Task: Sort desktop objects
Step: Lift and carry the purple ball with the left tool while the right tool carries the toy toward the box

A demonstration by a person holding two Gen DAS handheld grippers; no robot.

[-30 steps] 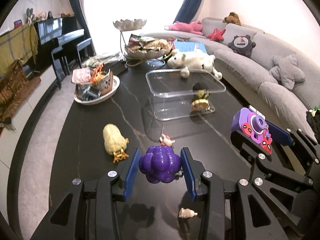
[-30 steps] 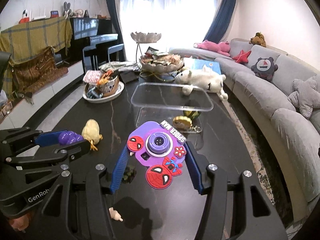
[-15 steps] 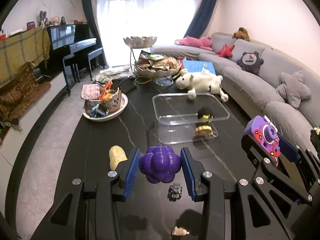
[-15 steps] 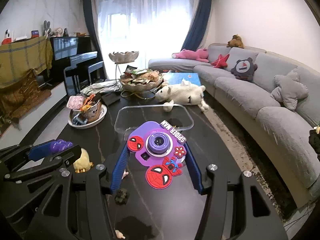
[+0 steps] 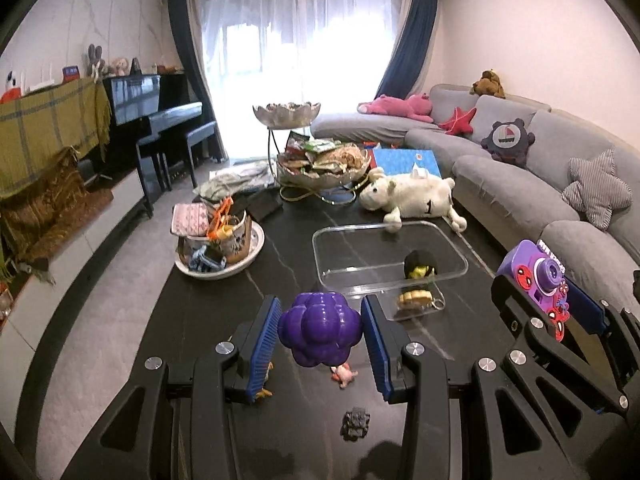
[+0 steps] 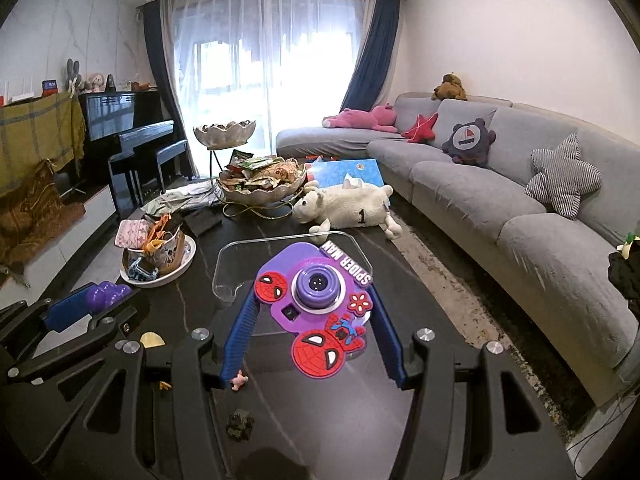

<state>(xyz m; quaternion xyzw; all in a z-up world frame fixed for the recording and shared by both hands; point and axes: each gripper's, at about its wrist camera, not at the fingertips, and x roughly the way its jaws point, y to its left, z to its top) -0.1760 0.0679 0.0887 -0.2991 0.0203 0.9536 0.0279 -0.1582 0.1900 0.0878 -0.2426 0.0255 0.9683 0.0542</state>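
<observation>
The left gripper holds a purple grape toy between its blue pads, above the dark table. The right gripper grips a purple toy camera over the table, in front of the clear tray, which contains a small yellow figure

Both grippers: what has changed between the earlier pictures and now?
Both grippers rose and tilted up: the table sank in both views and more of the room shows. The left gripper still clamps the purple ball; the right gripper still clamps the toy camera. Nothing was released.
</observation>
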